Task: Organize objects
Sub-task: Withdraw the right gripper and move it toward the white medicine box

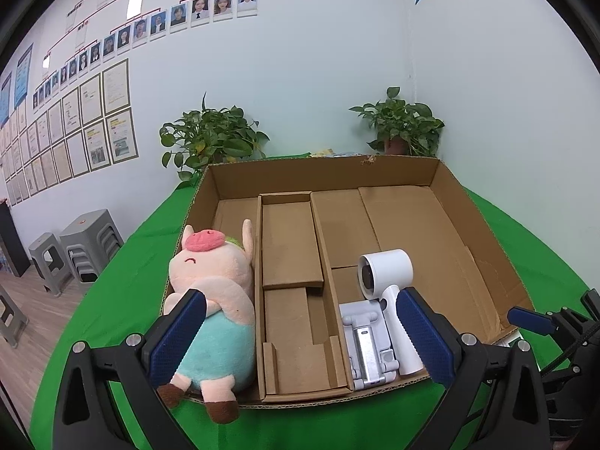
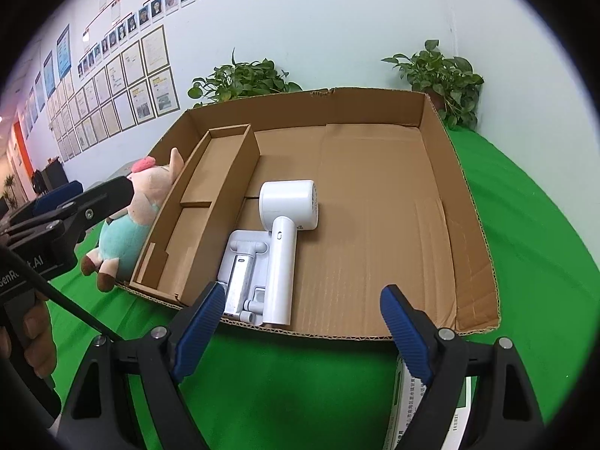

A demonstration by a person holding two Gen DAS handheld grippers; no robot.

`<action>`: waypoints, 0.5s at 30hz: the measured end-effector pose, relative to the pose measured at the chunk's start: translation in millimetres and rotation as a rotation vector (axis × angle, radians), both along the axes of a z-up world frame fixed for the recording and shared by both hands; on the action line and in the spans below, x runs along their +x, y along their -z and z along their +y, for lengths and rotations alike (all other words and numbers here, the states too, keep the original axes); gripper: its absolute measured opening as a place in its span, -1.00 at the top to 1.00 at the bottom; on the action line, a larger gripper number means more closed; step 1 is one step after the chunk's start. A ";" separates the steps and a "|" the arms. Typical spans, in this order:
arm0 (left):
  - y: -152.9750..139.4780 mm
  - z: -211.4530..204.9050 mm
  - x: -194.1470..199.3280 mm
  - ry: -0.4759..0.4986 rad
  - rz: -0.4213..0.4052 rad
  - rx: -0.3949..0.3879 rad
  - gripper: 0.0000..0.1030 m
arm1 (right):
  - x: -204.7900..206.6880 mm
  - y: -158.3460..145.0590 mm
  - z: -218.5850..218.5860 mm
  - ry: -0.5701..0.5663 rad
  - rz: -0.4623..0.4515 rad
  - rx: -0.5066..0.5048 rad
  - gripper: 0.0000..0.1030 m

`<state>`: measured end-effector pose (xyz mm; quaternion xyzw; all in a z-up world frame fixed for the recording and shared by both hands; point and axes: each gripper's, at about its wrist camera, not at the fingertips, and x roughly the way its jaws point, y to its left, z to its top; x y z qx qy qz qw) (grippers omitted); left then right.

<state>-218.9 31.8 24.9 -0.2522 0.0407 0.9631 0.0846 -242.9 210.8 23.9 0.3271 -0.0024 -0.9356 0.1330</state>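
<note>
A wide cardboard box (image 1: 322,174) (image 2: 307,112) lies on the green table. A plush pig (image 1: 213,300) (image 2: 140,206) lies in its left compartment, feet over the front edge. A white hair dryer (image 1: 390,292) (image 2: 287,232) and a white folding stand (image 1: 369,345) (image 2: 243,262) lie near the front of the big right compartment. A narrow cardboard insert (image 1: 290,262) (image 2: 202,206) sits between them. My left gripper (image 1: 300,337) is open and empty at the box's front edge. My right gripper (image 2: 300,326) is open and empty in front of the box; it also shows in the left wrist view (image 1: 530,320).
A white and green packet (image 2: 435,412) lies on the green table (image 2: 285,382) under my right gripper. Two potted plants (image 1: 210,138) (image 1: 401,123) stand behind the box against the wall. Grey stools (image 1: 75,247) stand on the floor at the left.
</note>
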 end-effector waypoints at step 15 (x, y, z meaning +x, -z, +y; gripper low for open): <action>22.3 -4.0 4.3 -0.057 -0.063 -0.027 0.65 | 23.5 -13.0 10.9 0.044 0.109 0.014 0.83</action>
